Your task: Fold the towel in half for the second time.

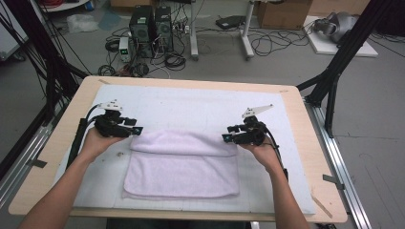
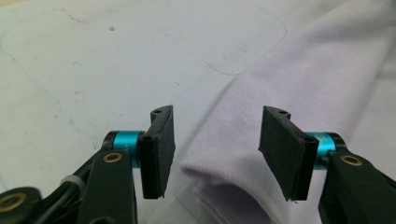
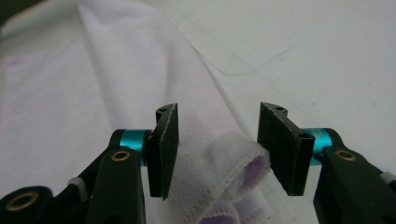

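High view: the folded pale lilac terry towel point(image 1: 184, 164) lies on the white mat point(image 1: 200, 109) covering the wooden table point(image 1: 305, 143). Left gripper point(image 1: 136, 130) and right gripper point(image 1: 226, 138) flank its folded upper edge.

Left gripper view: fingers point(image 2: 159, 149) apart, towel corner between, unclamped.

Right gripper view: fingers point(image 3: 282, 149) apart; towel hem touches one pad.

Your towel point(image 1: 184, 167) is pale lilac, plain; white mat point(image 1: 200, 107) faintly scuffed; table point(image 1: 305, 143) light wood; your grippers' pads point(image 2: 161, 144) black, collars point(image 2: 125, 140) teal.
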### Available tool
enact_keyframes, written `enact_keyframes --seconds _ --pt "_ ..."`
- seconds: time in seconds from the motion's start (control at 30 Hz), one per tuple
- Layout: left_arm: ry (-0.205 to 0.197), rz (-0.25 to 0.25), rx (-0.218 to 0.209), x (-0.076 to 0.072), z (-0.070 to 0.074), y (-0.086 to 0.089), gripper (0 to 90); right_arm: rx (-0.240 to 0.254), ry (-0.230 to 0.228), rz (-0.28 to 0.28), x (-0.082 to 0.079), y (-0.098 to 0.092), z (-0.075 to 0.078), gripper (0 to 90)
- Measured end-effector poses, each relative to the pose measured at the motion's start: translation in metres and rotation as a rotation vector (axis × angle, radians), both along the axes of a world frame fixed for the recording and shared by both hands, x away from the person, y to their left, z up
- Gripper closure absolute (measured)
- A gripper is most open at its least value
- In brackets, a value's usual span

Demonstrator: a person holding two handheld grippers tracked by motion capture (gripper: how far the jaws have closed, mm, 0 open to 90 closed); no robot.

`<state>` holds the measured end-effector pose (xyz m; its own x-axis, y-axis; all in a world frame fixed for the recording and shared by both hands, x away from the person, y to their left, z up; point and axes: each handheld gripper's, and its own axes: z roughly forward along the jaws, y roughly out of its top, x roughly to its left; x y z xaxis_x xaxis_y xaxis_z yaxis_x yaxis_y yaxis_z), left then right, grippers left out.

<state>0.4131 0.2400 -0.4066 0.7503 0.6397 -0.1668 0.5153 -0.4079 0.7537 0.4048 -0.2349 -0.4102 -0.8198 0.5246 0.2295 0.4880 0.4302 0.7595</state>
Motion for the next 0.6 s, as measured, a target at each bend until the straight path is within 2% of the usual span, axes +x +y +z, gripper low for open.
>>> enact_keyframes --seconds 0.07,0.13,0.17,0.2,0.23,0.3,0.37,0.43,0.6 --pt "0.059 -0.028 0.019 0.007 -0.009 -0.006 51.7 0.002 0.044 -0.008 0.006 0.0 -0.008 50.4" --pt "0.11 -0.059 0.045 0.009 -0.017 -0.008 63.9 -0.005 0.096 0.015 0.009 -0.002 -0.015 61.1" --pt "0.132 -0.082 0.042 0.01 -0.02 -0.008 69.5 0.002 0.12 0.027 0.01 -0.002 -0.018 64.6" --pt "0.13 -0.086 0.039 0.009 -0.021 -0.008 76.9 0.011 0.135 0.037 0.01 -0.002 -0.019 70.5" --pt "0.115 -0.09 0.033 0.007 -0.02 -0.007 80.5 0.014 0.136 0.052 0.009 -0.002 -0.019 78.3" --pt "0.093 -0.091 0.035 0.004 -0.016 -0.006 86.2 0.009 0.129 0.068 0.007 -0.001 -0.016 84.0" --pt "0.058 -0.09 0.038 -0.001 -0.009 -0.004 87.2 -0.003 0.102 0.072 0.004 0.0 -0.011 85.2" --pt "0.021 -0.089 0.019 -0.007 -0.001 -0.001 87.5 -0.003 0.071 0.069 0.0 0.001 -0.005 85.3" --pt "-0.072 -0.097 -0.013 -0.032 0.021 0.006 87.9 0.029 -0.015 0.086 -0.018 -0.002 0.019 85.3"
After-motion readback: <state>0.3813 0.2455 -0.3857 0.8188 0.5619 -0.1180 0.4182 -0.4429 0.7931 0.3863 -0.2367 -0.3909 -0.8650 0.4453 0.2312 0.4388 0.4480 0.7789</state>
